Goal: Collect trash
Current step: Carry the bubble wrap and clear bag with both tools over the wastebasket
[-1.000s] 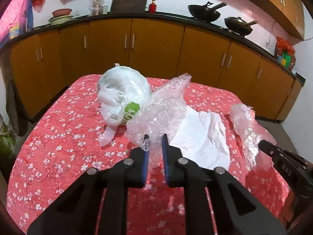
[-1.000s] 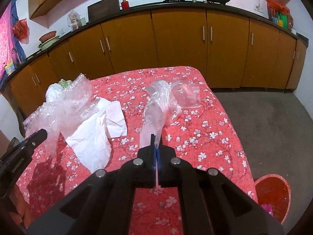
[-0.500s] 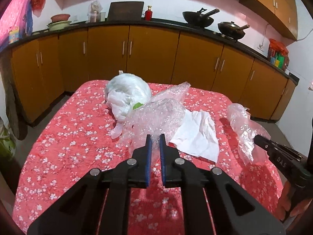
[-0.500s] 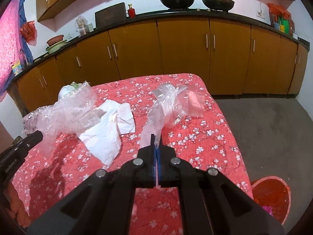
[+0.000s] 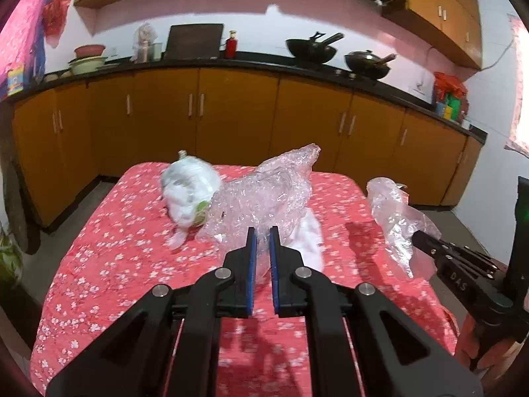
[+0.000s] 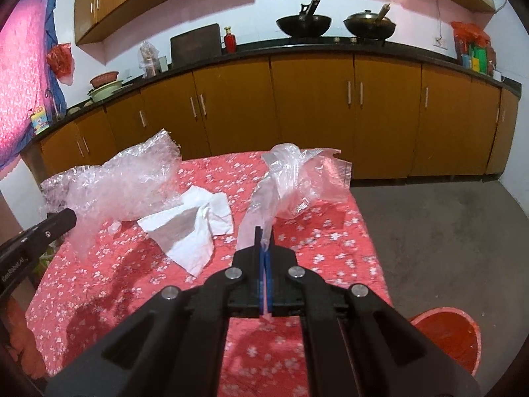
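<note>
My left gripper [image 5: 260, 231] is shut on a sheet of bubble wrap [image 5: 264, 195], lifted off the red floral table [image 5: 109, 264]; the same bubble wrap [image 6: 122, 182] hangs at the left of the right wrist view. My right gripper [image 6: 264, 233] is shut on a clear plastic bag [image 6: 291, 178], also raised above the table, and that bag [image 5: 393, 211] shows at the right of the left wrist view. A crumpled white paper [image 6: 195, 225] lies on the cloth between them. A knotted white bag [image 5: 190, 192] sits behind the bubble wrap.
A red bin [image 6: 446, 340] stands on the grey floor beside the table's right edge. Orange cabinets [image 6: 314, 112] under a black counter line the far wall, with woks [image 6: 304, 23] on top. The table's front edge lies close below both grippers.
Both grippers have risen and drawn back from the table, each carrying its plastic upward. The bubble wrap and the clear bag now hang clear of the cloth.
</note>
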Available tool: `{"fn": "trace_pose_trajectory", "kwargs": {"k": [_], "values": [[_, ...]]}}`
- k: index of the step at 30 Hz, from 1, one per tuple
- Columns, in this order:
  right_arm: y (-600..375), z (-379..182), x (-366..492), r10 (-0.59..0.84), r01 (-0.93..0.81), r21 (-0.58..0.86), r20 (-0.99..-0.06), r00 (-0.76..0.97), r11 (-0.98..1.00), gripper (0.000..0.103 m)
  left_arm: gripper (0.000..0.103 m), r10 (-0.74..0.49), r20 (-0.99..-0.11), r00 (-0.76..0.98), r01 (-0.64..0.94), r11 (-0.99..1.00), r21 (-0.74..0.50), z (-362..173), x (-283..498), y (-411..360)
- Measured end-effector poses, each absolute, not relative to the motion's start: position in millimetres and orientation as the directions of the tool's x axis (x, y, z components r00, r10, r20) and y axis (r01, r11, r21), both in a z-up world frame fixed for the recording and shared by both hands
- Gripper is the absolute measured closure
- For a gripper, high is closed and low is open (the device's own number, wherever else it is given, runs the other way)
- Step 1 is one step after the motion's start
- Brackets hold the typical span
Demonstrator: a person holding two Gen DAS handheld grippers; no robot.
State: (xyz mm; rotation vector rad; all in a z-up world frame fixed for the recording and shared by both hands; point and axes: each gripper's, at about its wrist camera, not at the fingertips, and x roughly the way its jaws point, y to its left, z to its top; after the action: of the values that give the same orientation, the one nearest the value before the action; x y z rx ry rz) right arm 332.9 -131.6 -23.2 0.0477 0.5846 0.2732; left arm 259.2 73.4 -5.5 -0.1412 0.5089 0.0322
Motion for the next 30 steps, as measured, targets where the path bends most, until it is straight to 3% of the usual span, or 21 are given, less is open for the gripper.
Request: {"fn": "trace_pose_trajectory", "kwargs": {"k": [13, 30], "values": [[-215, -17, 312, 0.167, -0.121, 0.122, -0.514, 0.841, 0.985, 0.1, 0.096, -0.15, -0.472, 0.869, 0.106, 0.987, -0.118, 0, 258, -6], [-342, -63, 268, -0.016, 0.071, 0.076, -0.568, 0.823, 0.995, 0.1, 0.096, -0.361, -0.551, 0.753, 0.329, 0.931, -0.16, -39, 246, -139]]}}
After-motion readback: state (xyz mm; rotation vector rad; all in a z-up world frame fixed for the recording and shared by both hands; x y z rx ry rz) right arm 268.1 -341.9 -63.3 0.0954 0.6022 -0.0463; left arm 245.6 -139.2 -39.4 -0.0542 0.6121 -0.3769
